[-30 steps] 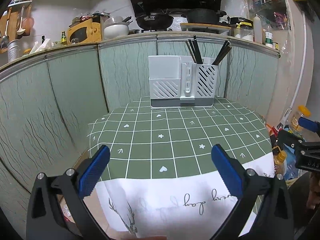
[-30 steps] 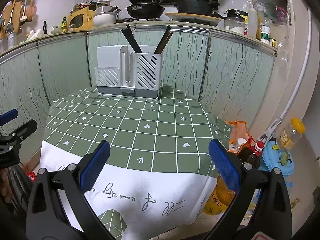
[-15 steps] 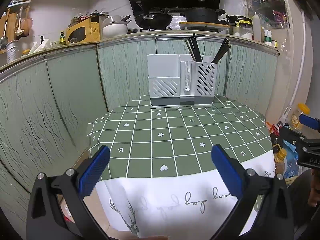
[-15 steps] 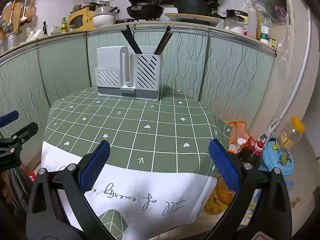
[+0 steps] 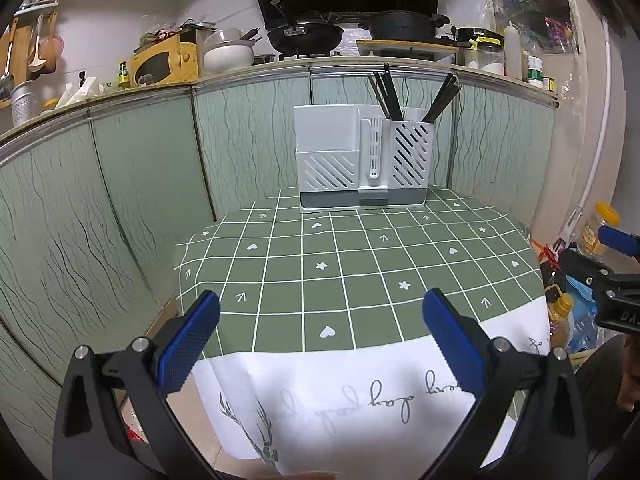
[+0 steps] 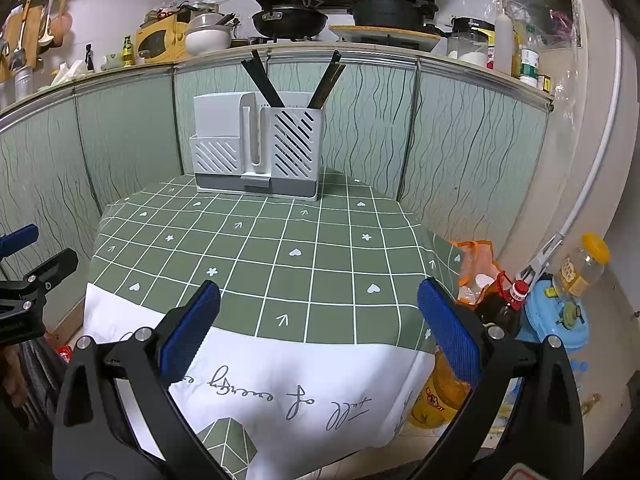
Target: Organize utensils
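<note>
The left gripper (image 5: 320, 336) is held spread wide and nothing is pinched; it is kept low at the near edge of the tabletop (image 5: 352, 256). The right gripper (image 6: 318, 322) is spread the same way and is also empty. Straight ahead of both, at the far edge of the tabletop, the holder (image 5: 363, 160) is seen upright. The chopsticks (image 5: 386, 94) are stood in its right compartment, their long axis nearly vertical, fanned left and right. The green cloth between is seen bare. The right gripper is judged a little nearer to that compartment, so a forward reach is probably called for
</note>
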Available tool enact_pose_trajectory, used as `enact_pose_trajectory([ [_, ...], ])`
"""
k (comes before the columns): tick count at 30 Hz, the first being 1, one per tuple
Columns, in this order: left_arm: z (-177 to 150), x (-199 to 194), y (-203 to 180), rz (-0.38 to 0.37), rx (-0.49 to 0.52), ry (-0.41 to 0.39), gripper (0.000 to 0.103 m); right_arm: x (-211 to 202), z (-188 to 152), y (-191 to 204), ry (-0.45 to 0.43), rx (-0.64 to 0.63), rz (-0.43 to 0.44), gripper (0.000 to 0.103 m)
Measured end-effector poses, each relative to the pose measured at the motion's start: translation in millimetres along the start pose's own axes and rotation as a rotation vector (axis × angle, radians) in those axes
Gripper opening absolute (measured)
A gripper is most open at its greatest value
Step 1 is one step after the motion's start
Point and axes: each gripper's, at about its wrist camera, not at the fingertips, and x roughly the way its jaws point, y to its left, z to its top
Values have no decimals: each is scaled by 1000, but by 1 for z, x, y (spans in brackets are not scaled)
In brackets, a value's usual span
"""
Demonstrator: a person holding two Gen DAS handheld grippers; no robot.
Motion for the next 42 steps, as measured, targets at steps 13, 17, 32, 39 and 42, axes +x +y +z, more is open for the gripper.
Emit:
enact_pose_trajectory([
  [13, 0, -1, 0, 1, 3, -1, 98, -1, -1, 0, 0, 1, -2, 95],
  [17, 0, -3, 0, 2, 2, -4, 98, -2, 0, 0, -1, 6, 2, 95],
  [32, 1, -4, 1, 0, -3, -1, 98, -10, 5, -4, 1, 30, 15, 95],
  [39, 1, -5, 0, 4, 0, -4, 98, -11, 6, -4, -1, 31, 15, 95],
  [42, 1, -5, 0, 4, -1, -3, 98, -11, 6, -4, -1, 33, 16, 95],
])
